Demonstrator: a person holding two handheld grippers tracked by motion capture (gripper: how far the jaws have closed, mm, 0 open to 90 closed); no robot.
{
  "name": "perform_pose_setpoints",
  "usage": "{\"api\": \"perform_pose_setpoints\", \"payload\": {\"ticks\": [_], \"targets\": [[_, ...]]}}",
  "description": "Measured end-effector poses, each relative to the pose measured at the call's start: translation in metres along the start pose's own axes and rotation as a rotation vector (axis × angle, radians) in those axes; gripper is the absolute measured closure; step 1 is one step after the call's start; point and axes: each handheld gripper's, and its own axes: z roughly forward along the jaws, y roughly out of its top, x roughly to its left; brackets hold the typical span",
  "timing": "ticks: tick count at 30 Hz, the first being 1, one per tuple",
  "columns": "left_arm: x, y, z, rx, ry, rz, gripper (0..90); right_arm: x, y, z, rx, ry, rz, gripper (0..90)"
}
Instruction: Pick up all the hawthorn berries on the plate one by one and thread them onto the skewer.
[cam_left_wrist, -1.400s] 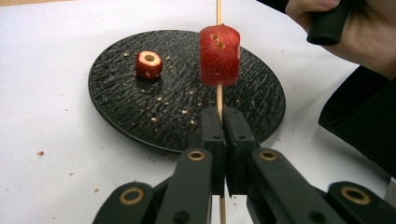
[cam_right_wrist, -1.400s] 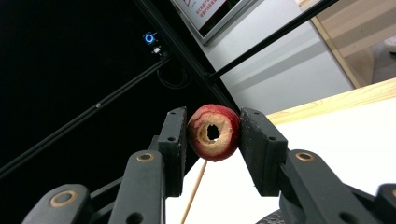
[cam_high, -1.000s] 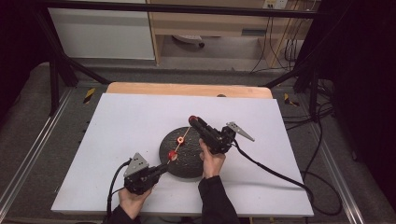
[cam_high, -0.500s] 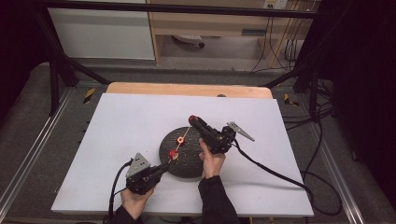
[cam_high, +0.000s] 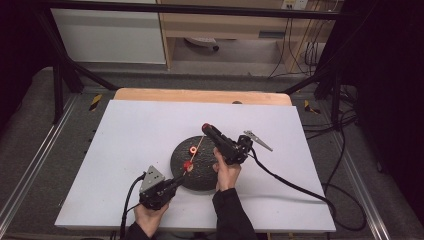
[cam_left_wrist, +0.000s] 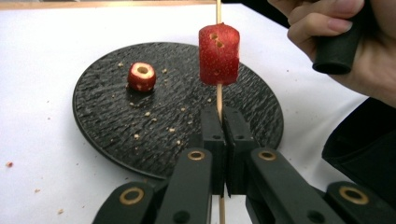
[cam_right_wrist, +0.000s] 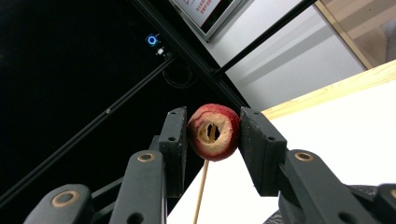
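1. The white table (cam_high: 125, 150) carried the work, and the black round plate (cam_high: 176, 159) sat slightly toward the person's edge of its middle. Judging by the crumbs on its rough surface, it served as a tray for pieces waiting to be threaded.
2. The right gripper (cam_high: 206, 128) stood at about 1 o'clock from the plate's centre, raised and angled toward 11 o'clock. In the right gripper view its jaws were clamped on a red hollow fruit piece (cam_right_wrist: 214, 132), and the skewer's tip showed inside its bore. The piece seemed held so that its hole faced along the stick, ready to slide down.
3. The left gripper (cam_high: 176, 180) lay at about 7 o'clock from the plate's centre, at the plate's near rim. In the left gripper view its jaws were pressed together on the thin wooden skewer (cam_left_wrist: 219, 100), pinching it near its lower end, probably to keep the stick steady against the push of threading.
4. The skewer's long axis ran from 7 o'clock up to 1 o'clock in the high view, rising from the left gripper toward the right one, its free end pointing into the held piece.
5. A threaded red piece (cam_left_wrist: 219, 54) sat partway along the skewer, above the left jaws.
6. A loose red ring-shaped piece (cam_left_wrist: 142, 76) rested on the plate, at about 12 o'clock from its centre in the high view, apparently awaiting its turn.
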Motion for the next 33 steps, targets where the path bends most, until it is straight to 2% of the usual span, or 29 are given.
{"api": "perform_pose_setpoints", "payload": {"ticks": [6, 11, 15, 17, 20, 23, 27, 33], "targets": [[-0.0009, -0.0035, 0.0003, 0.010, 0.007, 0.000, 88.3, -0.0010, 0.0000, 0.0005, 0.000, -0.004, 0.011, 63.5], [-0.0013, -0.0027, 0.0005, -0.003, 0.004, -0.010, 88.2, -0.0010, 0.0020, 0.0006, 0.007, 0.003, 0.016, 63.5], [-0.0042, -0.0040, 0.0053, 0.017, 0.005, -0.008, 88.3, -0.0007, -0.0003, 0.0001, 0.013, 0.000, 0.018, 63.6], [-0.0028, -0.0036, 0.0048, 0.018, 0.010, -0.008, 88.3, -0.0002, 0.0002, -0.0007, 0.020, -0.006, 0.004, 63.6], [0.0015, -0.0014, 0.0015, 0.017, -0.004, -0.020, 88.3, -0.0007, 0.0027, -0.0032, 0.032, -0.015, -0.019, 63.7], [0.0032, 0.0006, -0.0011, 0.034, -0.010, -0.013, 88.3, -0.0016, 0.0050, -0.0039, 0.058, -0.028, -0.051, 63.7], [0.0014, -0.0011, -0.0029, 0.033, -0.001, -0.002, 88.2, -0.0024, 0.0055, -0.0039, 0.063, -0.041, -0.093, 63.7], [0.0024, -0.0010, -0.0030, 0.048, -0.013, 0.013, 88.3, -0.0011, 0.0096, -0.0050, 0.057, -0.034, -0.090, 63.7]]}}
